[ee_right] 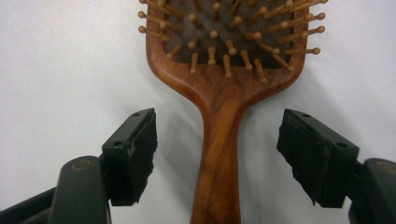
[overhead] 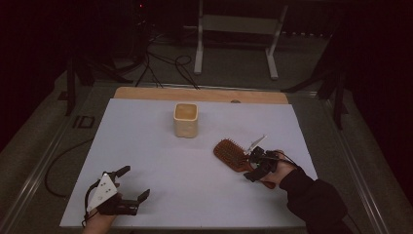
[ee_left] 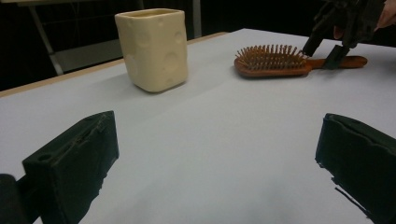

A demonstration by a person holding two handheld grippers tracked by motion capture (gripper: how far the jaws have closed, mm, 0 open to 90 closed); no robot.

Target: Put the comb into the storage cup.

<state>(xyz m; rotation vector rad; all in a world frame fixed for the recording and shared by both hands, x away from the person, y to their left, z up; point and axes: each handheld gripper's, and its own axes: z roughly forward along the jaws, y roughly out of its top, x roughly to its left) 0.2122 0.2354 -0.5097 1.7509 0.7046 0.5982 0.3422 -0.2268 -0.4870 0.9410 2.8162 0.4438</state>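
A wooden paddle hairbrush point(overhead: 231, 152) lies bristles up on the white table cover point(overhead: 195, 190), right of centre. Its handle points toward the person's right hand. My right gripper point(overhead: 253, 165) stands over that handle. In the right gripper view the handle point(ee_right: 219, 154) runs up between the two black pads point(ee_right: 135, 154), with a gap on each side, so the jaws are open around it. My left gripper point(overhead: 134, 183) rests near the front left corner, open, nothing between its pads point(ee_left: 74, 163). From there I see the brush point(ee_left: 273, 63) and the right gripper point(ee_left: 321, 56) far right.
A cream square cup point(overhead: 186, 119) with dimpled sides stands upright at the back centre, and again at upper left point(ee_left: 153, 49). A wooden table edge point(overhead: 199, 93) shows behind the cover. Cables and a metal stand point(overhead: 236, 39) are on the floor beyond.
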